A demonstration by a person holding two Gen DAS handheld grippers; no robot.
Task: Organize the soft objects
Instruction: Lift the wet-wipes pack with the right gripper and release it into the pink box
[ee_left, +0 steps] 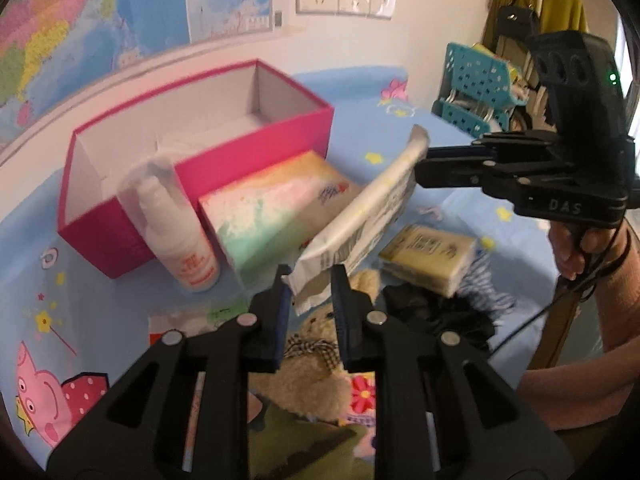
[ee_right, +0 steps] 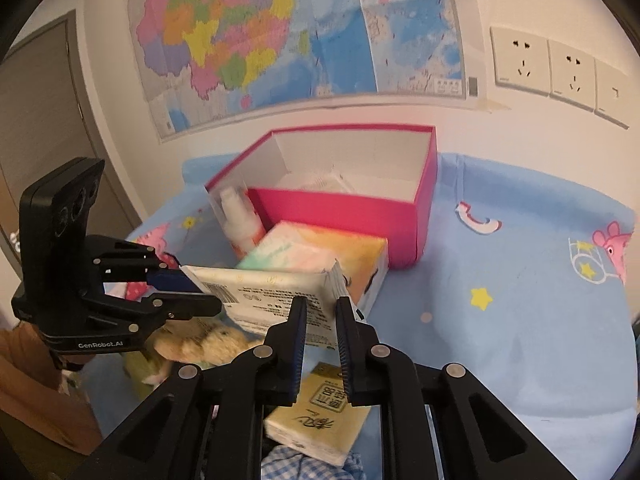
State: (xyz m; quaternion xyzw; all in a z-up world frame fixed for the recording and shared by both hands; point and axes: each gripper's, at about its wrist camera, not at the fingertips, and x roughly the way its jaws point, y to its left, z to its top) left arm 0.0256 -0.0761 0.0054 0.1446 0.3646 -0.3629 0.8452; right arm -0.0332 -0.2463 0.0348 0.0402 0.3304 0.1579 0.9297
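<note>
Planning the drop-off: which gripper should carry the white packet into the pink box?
Left, probably: the left gripper clamps the white plastic wipes packet on the pink cardboard box's side; right gripper holds its far end.

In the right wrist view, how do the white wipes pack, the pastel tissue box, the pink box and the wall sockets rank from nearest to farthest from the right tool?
1. White wipes pack: gripped at its end by the right tool.
2. Pastel tissue box: just behind the pack.
3. Pink box: behind that, open.
4. Wall sockets: upper right, on the wall.
</note>
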